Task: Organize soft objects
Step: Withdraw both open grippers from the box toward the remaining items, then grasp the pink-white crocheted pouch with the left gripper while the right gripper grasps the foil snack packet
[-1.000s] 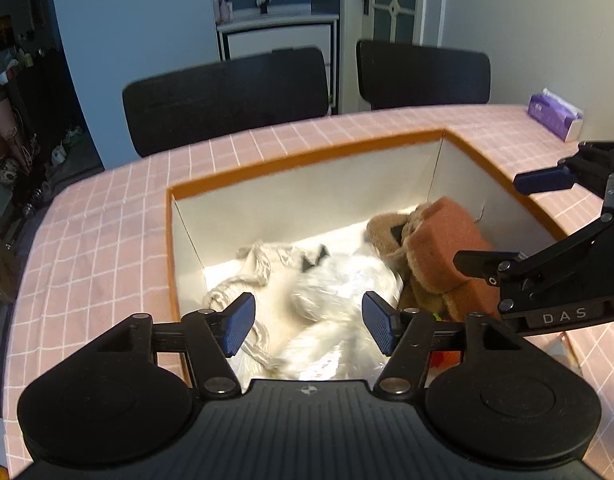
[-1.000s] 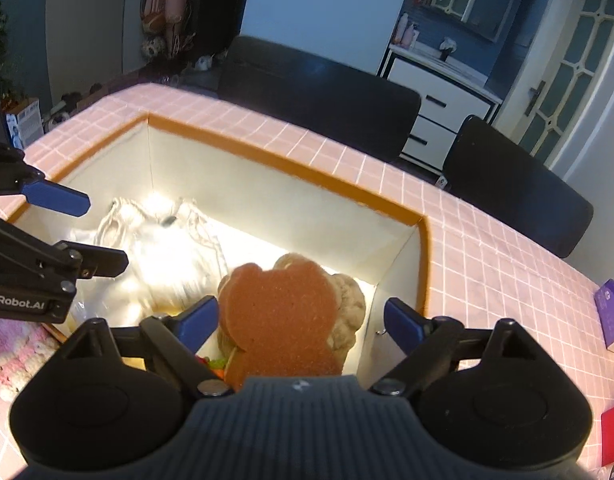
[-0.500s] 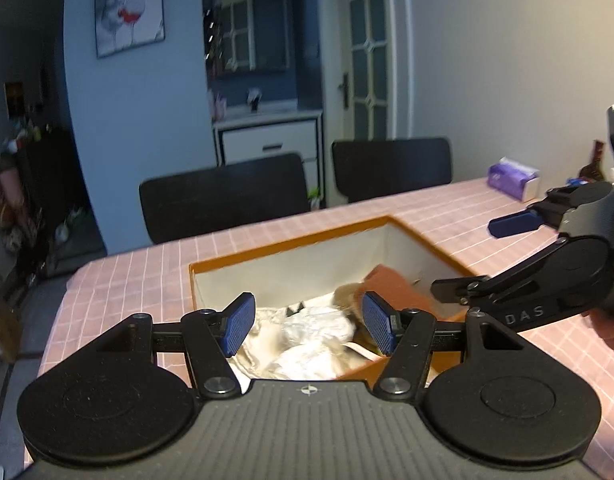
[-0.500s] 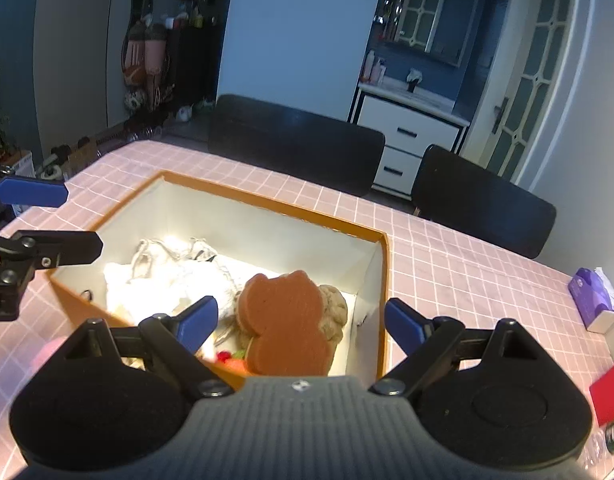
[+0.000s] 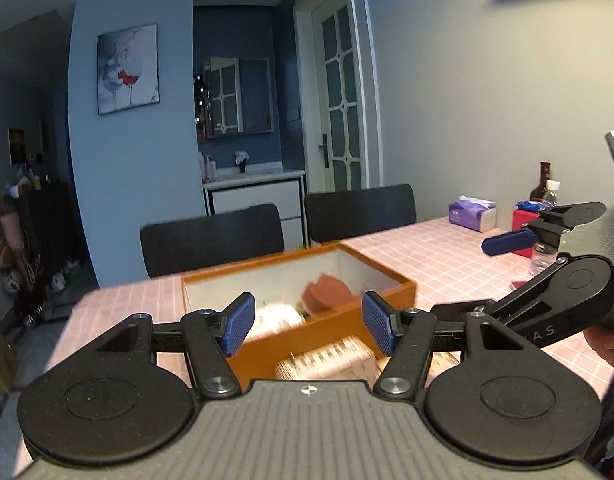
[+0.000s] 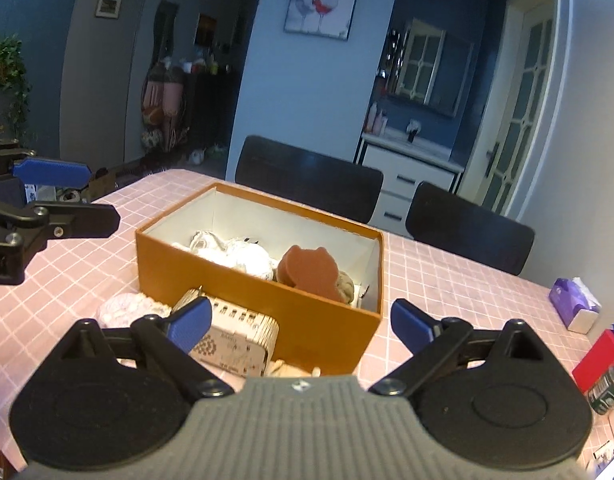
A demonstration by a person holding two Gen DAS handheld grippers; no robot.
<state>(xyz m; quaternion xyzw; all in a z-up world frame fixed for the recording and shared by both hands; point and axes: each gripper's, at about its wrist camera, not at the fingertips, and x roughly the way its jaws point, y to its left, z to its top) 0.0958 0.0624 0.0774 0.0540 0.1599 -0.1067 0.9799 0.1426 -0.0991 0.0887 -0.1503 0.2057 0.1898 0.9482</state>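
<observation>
left hand-held gripper [image 5: 305, 326]: wide apart and empty; a second ago it hung over the orange box [image 6: 243, 284], now it has drawn back to the near side of the box and sits level with the rim.
pink fluffy item [image 6: 125, 308]: lies on the counter [image 6: 87, 264] just beside the box's near-left corner, not yet packed.
white bundle [image 6: 227, 254]: inside the box, left half, unmoved.
perforated wooden case [image 6: 237, 338]: on the counter against the box's near wall; not soft, judged to stay out.
brown plush toy [image 6: 309, 274]: inside the box, right half, leaning on a tan plush.
right hand-held gripper [image 6: 299, 326]: jaws opening, nothing between them; also pulled back from above the box.
meaning: both have withdrawn empty, so the last drop looks done and the pink item is the likely next pick.
</observation>
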